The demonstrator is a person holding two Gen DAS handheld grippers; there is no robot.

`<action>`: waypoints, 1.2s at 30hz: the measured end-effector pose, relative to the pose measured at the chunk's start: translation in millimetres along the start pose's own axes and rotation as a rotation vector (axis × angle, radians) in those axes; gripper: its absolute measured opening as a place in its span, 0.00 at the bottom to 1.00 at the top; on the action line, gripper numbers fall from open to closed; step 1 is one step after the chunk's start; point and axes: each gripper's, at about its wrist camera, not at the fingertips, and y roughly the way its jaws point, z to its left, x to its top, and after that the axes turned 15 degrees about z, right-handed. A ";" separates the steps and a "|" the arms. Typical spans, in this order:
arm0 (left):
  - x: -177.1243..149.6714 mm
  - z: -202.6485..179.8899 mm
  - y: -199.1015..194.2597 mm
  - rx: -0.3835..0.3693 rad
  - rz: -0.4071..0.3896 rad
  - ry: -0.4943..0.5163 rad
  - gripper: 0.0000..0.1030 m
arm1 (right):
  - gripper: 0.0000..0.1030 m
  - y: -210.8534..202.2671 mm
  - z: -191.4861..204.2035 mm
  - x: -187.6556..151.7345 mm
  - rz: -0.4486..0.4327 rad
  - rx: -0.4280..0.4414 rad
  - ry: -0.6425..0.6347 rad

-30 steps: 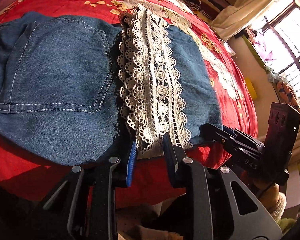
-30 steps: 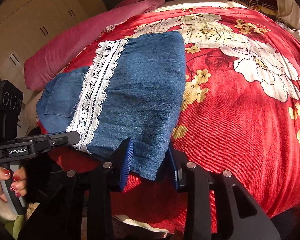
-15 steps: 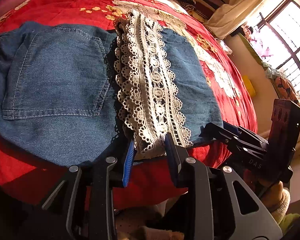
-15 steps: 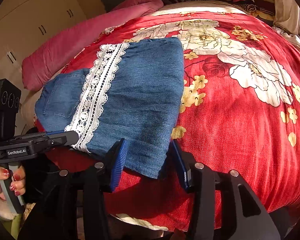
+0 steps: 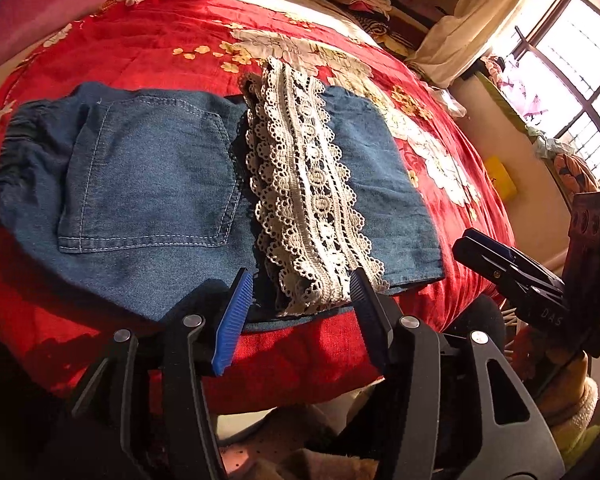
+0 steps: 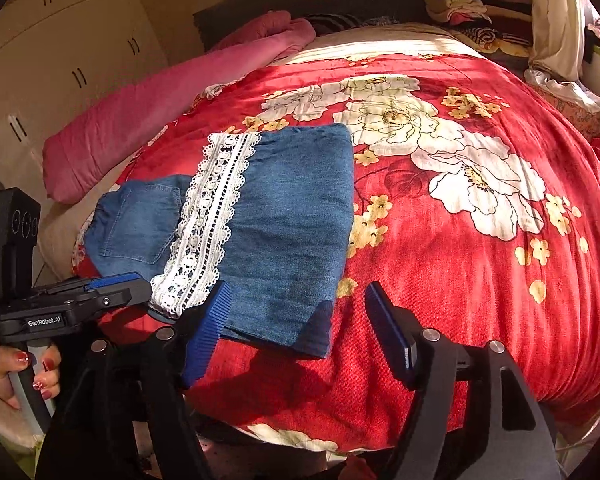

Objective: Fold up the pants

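Folded blue denim pants with a white lace band lie flat on the red flowered bedspread near its front edge. My left gripper is open, its fingers either side of the lace hem and just clear of it. My right gripper is open and empty at the denim's near corner. In the right wrist view the pants and lace show with the left gripper at their left edge. The right gripper also shows in the left wrist view.
A pink bolster lies along the bed's far left. Piled clothes and a cream curtain stand at the head of the bed. A window is at the right. White cupboards are behind.
Both grippers have opened wide and let go of the pants' near hem, then drawn back a little. The pants now rest flat on the bedspread.
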 end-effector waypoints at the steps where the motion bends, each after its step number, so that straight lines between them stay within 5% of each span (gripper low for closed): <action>1: -0.6 0.6 -2.4 0.006 -0.006 -0.001 0.45 | 0.70 -1.6 2.0 0.8 -0.003 -0.004 -0.002; 8: -4.3 12.3 -21.8 0.111 -0.069 -0.029 0.61 | 0.80 -6.9 17.4 10.2 -0.015 -0.015 -0.021; 17: -10.1 41.4 -46.1 0.150 -0.134 -0.091 0.75 | 0.87 -4.7 50.4 34.9 -0.018 -0.018 -0.097; 36: -22.5 139.5 -51.5 0.041 -0.152 -0.323 0.84 | 0.90 58.7 156.2 121.5 0.108 0.111 -0.314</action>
